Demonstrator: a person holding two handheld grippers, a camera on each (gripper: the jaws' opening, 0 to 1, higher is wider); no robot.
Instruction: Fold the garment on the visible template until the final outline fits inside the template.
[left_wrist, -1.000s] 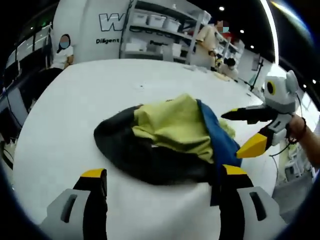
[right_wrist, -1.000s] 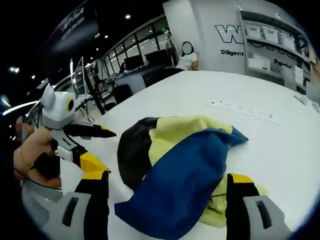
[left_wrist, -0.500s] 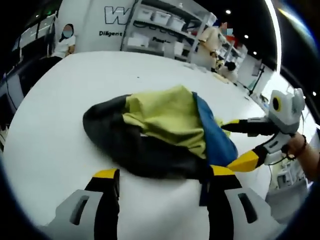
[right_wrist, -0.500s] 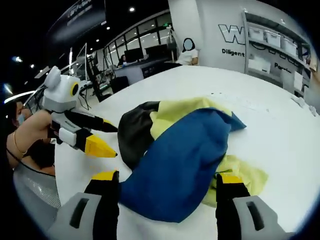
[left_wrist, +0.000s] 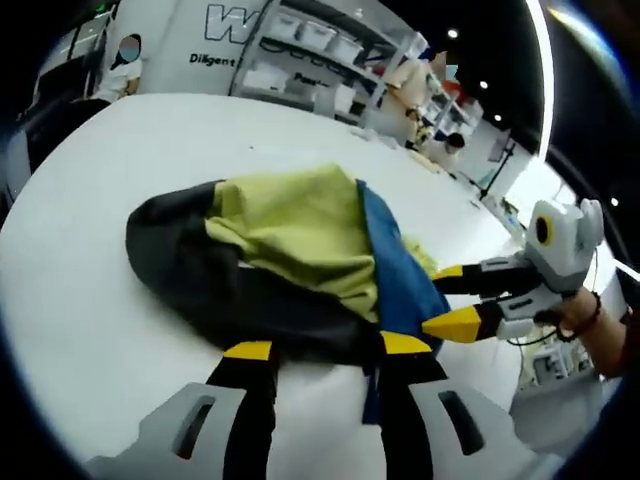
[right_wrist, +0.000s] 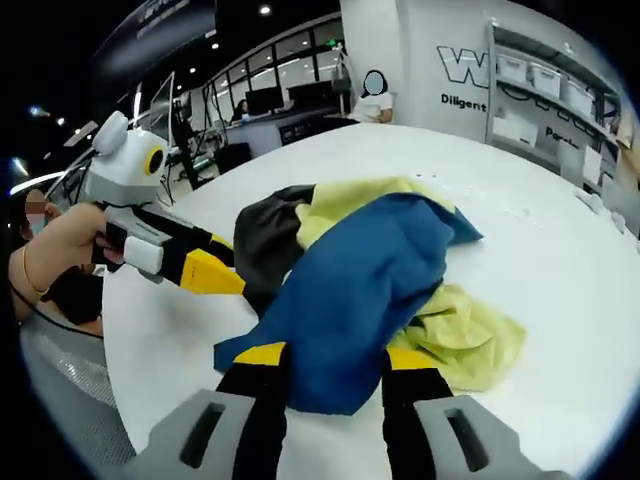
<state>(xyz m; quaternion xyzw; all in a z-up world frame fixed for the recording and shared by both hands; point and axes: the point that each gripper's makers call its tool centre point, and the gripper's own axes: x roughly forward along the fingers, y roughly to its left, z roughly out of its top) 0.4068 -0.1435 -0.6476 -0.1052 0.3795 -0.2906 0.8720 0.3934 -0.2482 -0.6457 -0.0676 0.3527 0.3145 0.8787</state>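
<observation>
White table, one crumpled garment, two tongs: left tongs, right tongs

From opposite sides, we are viewing the crumpled garment closely across the white table; each view is catching the opposing gripper beside it.

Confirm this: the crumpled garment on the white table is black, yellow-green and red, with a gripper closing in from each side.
Not red: the third colour is blue. The right gripper view shows the garment with a blue panel on the white table. The rest stands.
</observation>
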